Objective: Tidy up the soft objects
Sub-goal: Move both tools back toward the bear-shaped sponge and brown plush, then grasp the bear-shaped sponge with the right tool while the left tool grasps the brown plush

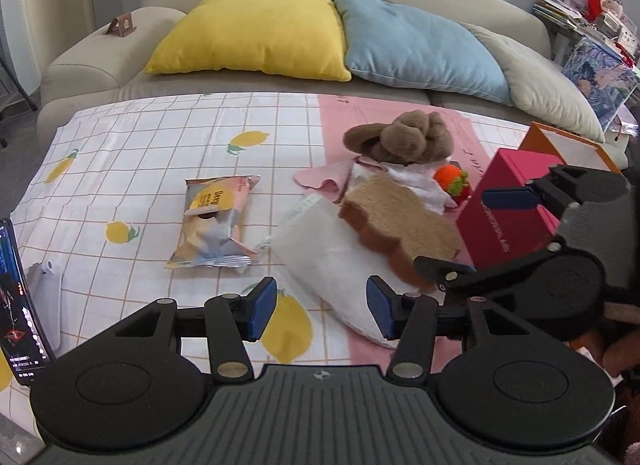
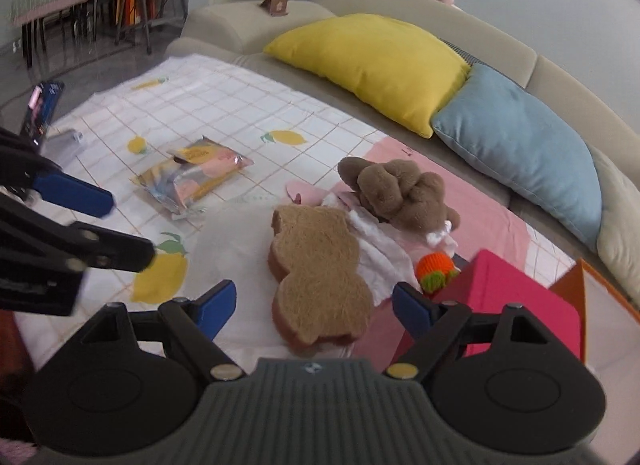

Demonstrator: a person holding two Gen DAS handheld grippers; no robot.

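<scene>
A brown bear-shaped sponge [image 1: 400, 221] [image 2: 320, 265] lies on a white pouch [image 1: 332, 261] [image 2: 236, 237]. Behind it are a brown plush toy [image 1: 400, 139] [image 2: 396, 191], white and pink cloths [image 1: 416, 181] [image 2: 380, 253] and an orange knitted toy [image 1: 454, 181] [image 2: 434, 269]. My left gripper [image 1: 322, 311] is open and empty just in front of the pouch. My right gripper [image 2: 316, 307] is open, its jaws either side of the sponge's near end, above it. The right gripper also shows in the left wrist view [image 1: 472, 233], and the left gripper in the right wrist view [image 2: 120, 225].
A snack packet [image 1: 216, 221] [image 2: 192, 181] lies left on the lemon-print cloth [image 1: 140, 153]. A pink box [image 1: 508, 213] [image 2: 508, 297] and orange box [image 1: 568, 145] stand right. A phone on a stand [image 1: 20, 297] is at left. Yellow [image 1: 256, 31] and blue [image 1: 416, 49] cushions lie on the sofa behind.
</scene>
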